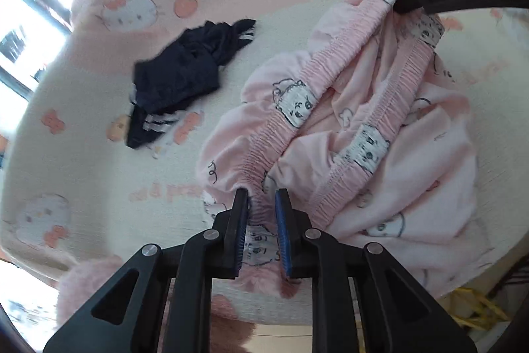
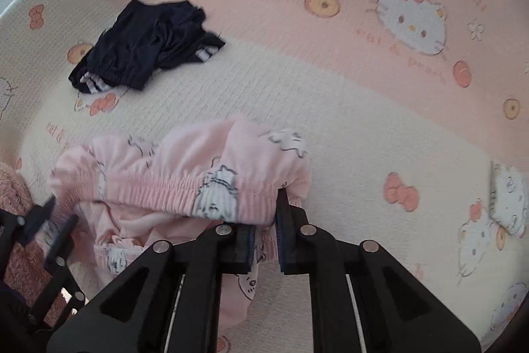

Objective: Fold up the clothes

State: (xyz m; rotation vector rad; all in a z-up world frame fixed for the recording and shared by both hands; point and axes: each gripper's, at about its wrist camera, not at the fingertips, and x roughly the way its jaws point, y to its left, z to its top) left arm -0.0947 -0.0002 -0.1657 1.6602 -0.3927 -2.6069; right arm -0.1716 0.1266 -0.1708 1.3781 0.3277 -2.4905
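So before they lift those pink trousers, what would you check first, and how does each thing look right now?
1. Left gripper closed on the waistband: ok, elastic pinched between its fingers.
2. Right gripper closed on the waistband: ok, it grips the other end.
3. Waistband stretched straight between the two: not ok, it sags and is bunched.
4. Legs of the pink trousers lying flat: not ok, crumpled in a heap.
5. Dark shorts out of the way: ok, they lie apart on the bedspread.
6. Trousers snagged underneath: cannot tell.
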